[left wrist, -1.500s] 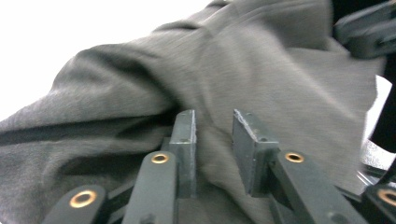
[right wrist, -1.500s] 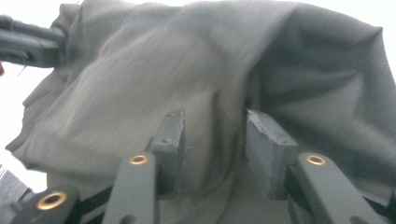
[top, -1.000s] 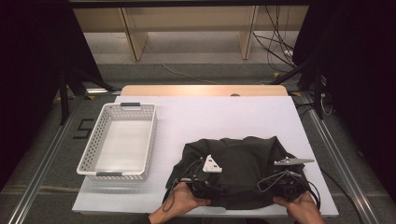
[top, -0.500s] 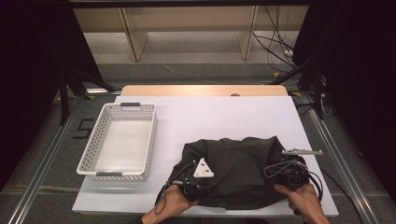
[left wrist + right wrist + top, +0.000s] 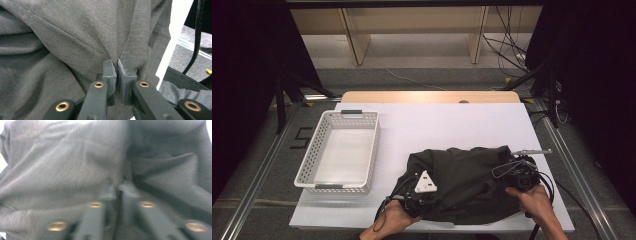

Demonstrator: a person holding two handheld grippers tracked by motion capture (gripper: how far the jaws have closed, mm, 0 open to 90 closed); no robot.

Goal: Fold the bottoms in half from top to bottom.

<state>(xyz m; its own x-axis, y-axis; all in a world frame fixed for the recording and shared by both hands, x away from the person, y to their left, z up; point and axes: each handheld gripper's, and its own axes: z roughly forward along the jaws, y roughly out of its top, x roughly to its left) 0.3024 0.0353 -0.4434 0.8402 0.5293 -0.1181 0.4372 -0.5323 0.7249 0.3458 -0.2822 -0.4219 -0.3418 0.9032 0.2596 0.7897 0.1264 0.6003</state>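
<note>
Lying bunched at the tabletop's (image 5: pixel 452 125) near right corner, dark grey garment (image 5: pixel 462 182); left gripper (image 5: pixel 117 65) clamped on a fold; right gripper (image 5: pixel 118 185) likewise pinching cloth; white basket (image 5: pixel 307 170) at left edge

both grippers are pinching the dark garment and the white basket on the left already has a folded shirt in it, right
Not quite. The high view shows the white basket empty, with nothing folded inside it. The rest holds: the left gripper and the right gripper are each closed on a fold of the dark garment, which lies bunched on the table to the basket's right.
</note>
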